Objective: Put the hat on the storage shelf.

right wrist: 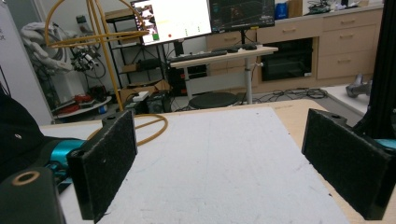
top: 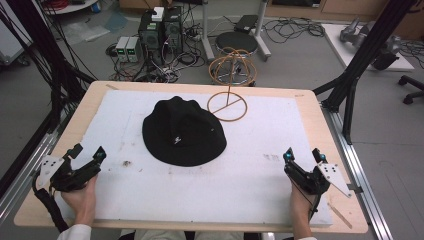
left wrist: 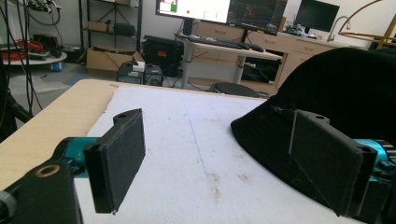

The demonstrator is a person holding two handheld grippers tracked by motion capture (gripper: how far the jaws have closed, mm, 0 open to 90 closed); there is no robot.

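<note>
left gripper (top: 87,153): jaws wide apart, empty, near left | right gripper (top: 304,155): jaws wide apart, empty, near right | black hat (top: 183,132): mid-table, between them | wire stand (top: 228,82): far side

1. White foam mat (top: 240,185) covering a light wooden table (top: 320,125); faint stains on the mat.
2. Computer towers (top: 160,30) and tangled cables on the floor beyond the table.
3. Round black stool (top: 236,42) nearby.
4. Lit monitors (right wrist: 205,18) on a far desk.
</note>
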